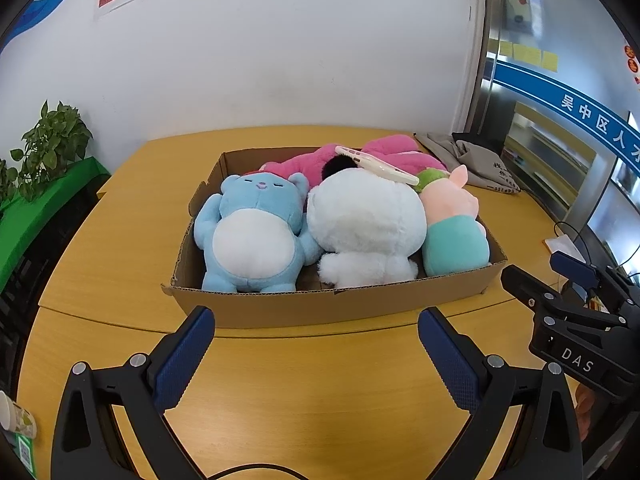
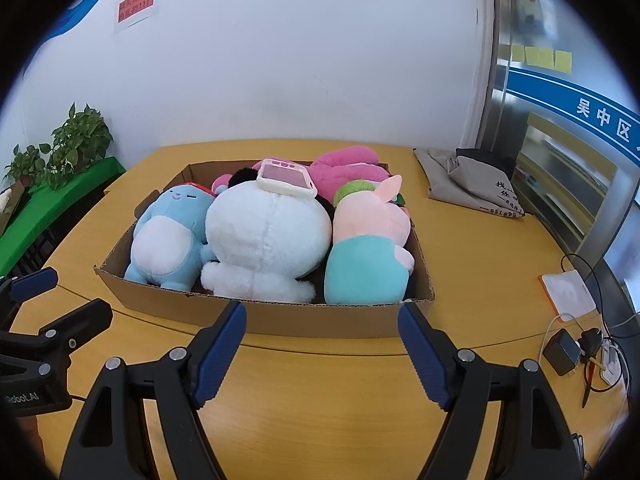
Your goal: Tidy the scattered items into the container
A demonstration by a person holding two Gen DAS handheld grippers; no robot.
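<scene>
A cardboard box (image 1: 320, 308) (image 2: 320, 320) stands on the wooden table. It holds a blue plush bear (image 1: 252, 236) (image 2: 168, 240), a white plush (image 1: 368, 228) (image 2: 264, 240), a pink pig plush in teal (image 1: 456, 232) (image 2: 368, 256) and a magenta plush (image 1: 392, 152) (image 2: 348, 168) at the back. A pale phone case (image 1: 376, 166) (image 2: 286, 178) lies on top of the white plush. My left gripper (image 1: 316, 332) is open and empty in front of the box. My right gripper (image 2: 322, 328) is open and empty, also before the box; it shows at the right of the left wrist view (image 1: 560, 280).
A grey cloth bag (image 1: 468, 156) (image 2: 472, 184) lies at the table's back right. A white pad (image 2: 568, 292), a charger (image 2: 562, 350) and cables sit at the right edge. Potted plants (image 2: 68, 144) on a green stand are to the left. A paper cup (image 1: 16, 418) is near left.
</scene>
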